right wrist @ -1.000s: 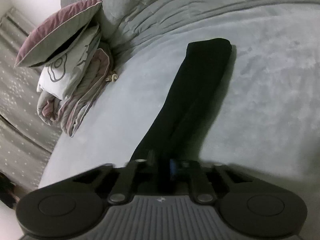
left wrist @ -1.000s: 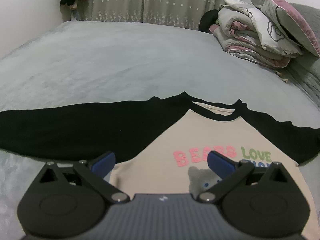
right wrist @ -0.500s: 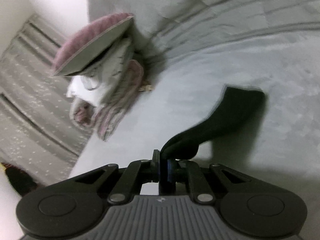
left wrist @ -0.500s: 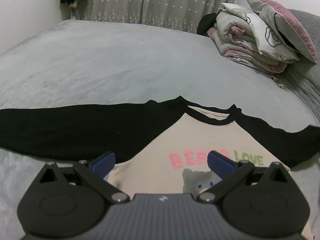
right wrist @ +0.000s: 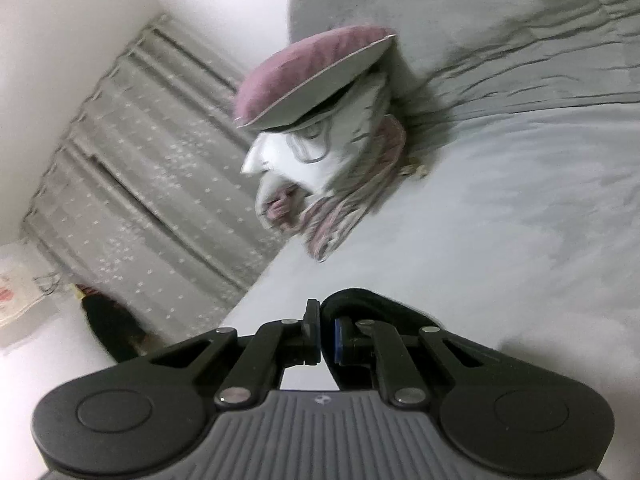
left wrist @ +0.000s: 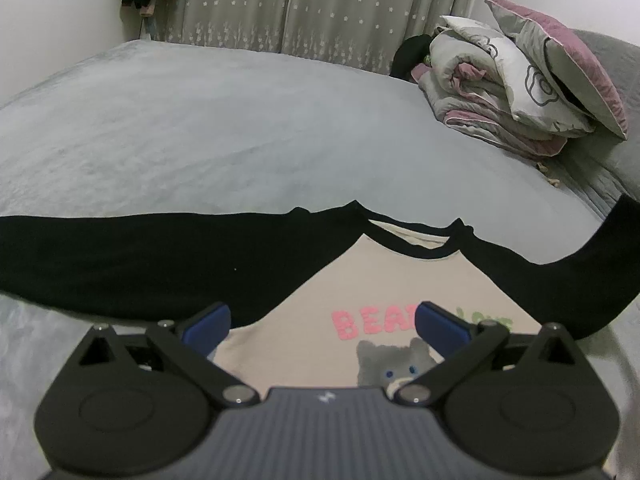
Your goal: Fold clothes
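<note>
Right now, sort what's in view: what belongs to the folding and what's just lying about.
Job:
- shirt, flat on the bed
- its black right sleeve, lifted
- right tool, shut on that sleeve
- left tool, open above the shirt

Lying about:
- pillow
- folded quilt
- curtains

You have a cream shirt (left wrist: 360, 280) with black raglan sleeves, pink "BEAR" lettering and a grey bear print lying face up, flat on the bed (left wrist: 240, 120), one sleeve (left wrist: 120, 256) spread flat, the other sleeve (left wrist: 600, 272) lifted.
</note>
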Available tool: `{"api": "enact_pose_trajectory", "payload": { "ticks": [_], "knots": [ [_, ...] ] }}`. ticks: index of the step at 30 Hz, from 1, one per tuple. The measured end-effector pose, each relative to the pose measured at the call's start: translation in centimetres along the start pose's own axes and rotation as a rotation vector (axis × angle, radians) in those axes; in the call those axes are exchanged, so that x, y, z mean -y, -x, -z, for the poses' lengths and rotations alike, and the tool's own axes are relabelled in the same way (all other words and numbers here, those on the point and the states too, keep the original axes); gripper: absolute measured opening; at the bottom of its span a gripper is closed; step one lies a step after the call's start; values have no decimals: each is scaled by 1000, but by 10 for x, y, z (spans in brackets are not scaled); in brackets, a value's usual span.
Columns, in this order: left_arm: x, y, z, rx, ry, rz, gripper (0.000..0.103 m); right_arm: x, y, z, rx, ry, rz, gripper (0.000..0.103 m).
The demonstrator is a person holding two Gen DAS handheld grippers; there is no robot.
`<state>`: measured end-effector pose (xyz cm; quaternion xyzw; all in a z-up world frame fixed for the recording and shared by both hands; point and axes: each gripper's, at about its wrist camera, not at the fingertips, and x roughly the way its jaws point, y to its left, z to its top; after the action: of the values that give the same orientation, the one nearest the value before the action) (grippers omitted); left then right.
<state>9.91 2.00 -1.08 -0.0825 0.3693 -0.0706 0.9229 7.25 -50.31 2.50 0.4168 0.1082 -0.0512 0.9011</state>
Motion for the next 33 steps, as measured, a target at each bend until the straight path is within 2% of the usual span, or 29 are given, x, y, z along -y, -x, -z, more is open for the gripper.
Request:
{"api": "enact_pose_trajectory", "payload": {
  "ticks": [6,14,19,29,33],
  "knots": [
    [-2,3,-1,3,7,1,103,-27,9,24,-30,33,-73,10],
    [-2,4,1,4,2,-3,103,-69,18,74,-87,190,-140,10],
    [-2,2,2,-1,-6,-13,103,-85,11,114,-143,302,-147,10],
    [-6,-4,6,-16,-43,-47,103,-63,-17,179,-280,369,-118,10],
    [-8,-8,8,-26,-51,-58,103,-47,-34,195,-387,336,-96,11]
  ]
}}
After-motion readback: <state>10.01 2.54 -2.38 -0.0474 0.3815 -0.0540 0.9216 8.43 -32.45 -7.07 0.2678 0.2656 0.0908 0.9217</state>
